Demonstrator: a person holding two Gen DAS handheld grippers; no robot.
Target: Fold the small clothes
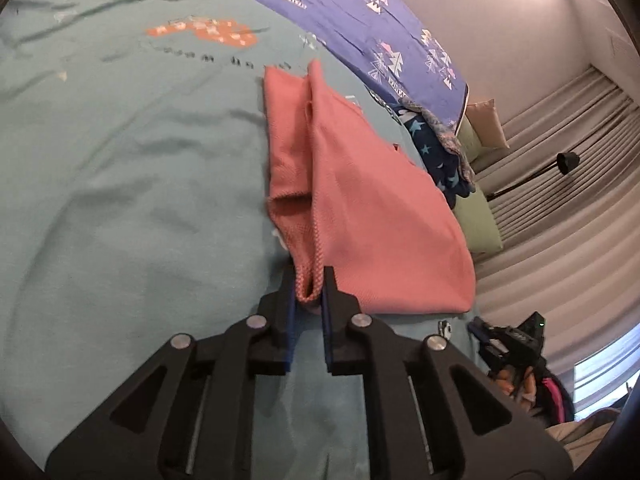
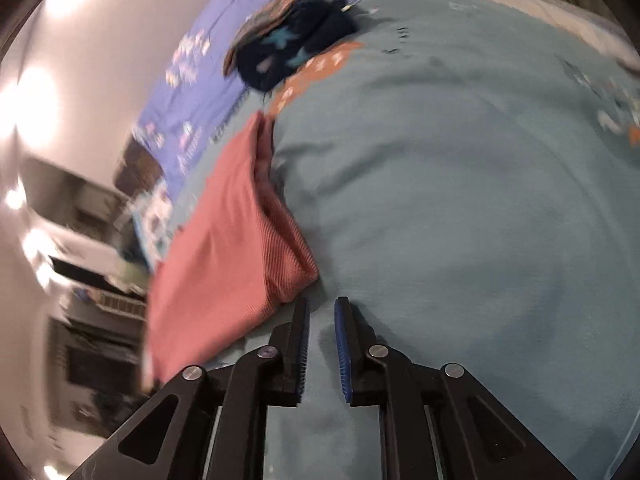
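Left claw (image 1: 309,286) clamped on pink garment (image 1: 360,208) hem; right claw (image 2: 322,312) parted, empty, beside its edge.

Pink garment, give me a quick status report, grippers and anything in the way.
Left gripper shut on pink garment, pinching its near edge. Right gripper open, empty, beside it. Garment partly folded on teal bedspread. Dark star-print cloth lies beyond, not touching.

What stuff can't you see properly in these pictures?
- Left wrist view: the pink cloth corner pinched in the left gripper is hidden between its fingers.
- Right wrist view: motion blur smears the dark starry cloth and the room at left.
- Right wrist view: the right gripper is empty; the pink cloth's lower edge is blurred.
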